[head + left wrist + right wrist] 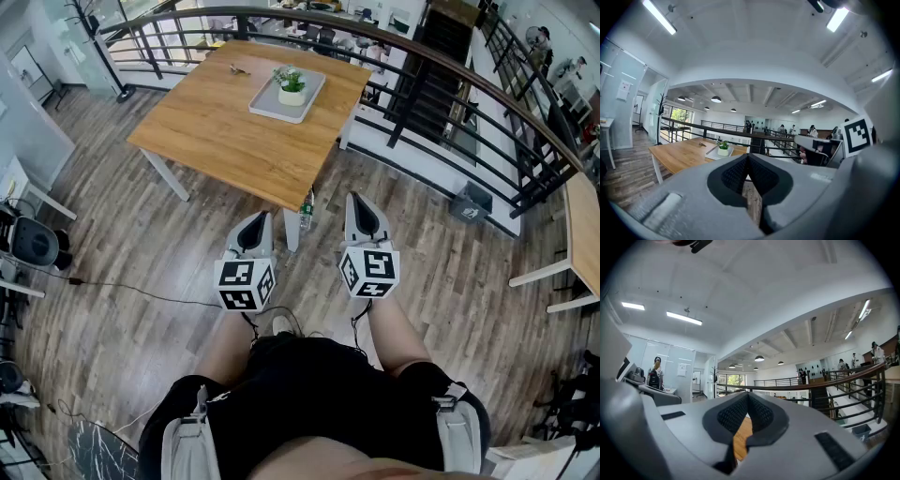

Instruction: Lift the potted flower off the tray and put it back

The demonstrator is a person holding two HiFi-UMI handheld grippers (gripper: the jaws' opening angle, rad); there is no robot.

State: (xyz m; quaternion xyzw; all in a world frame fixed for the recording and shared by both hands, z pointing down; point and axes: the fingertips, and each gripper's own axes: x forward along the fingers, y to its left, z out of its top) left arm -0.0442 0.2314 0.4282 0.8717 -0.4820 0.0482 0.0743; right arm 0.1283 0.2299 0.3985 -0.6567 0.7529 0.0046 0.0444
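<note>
Black-and-white square codes mark the cubes on the left claw [261, 221] and right claw [356, 201]; a sheet [623, 90] on the glass wall is too small to read. A small thing [240, 69] at 10 o'clock of the tray [267, 105] is too tiny to identify. Both claws are closed tip to tip and empty, well apart from the potted flower [291, 86], which stands in the tray on the tabletop [216, 131] at 12 o'clock
</note>
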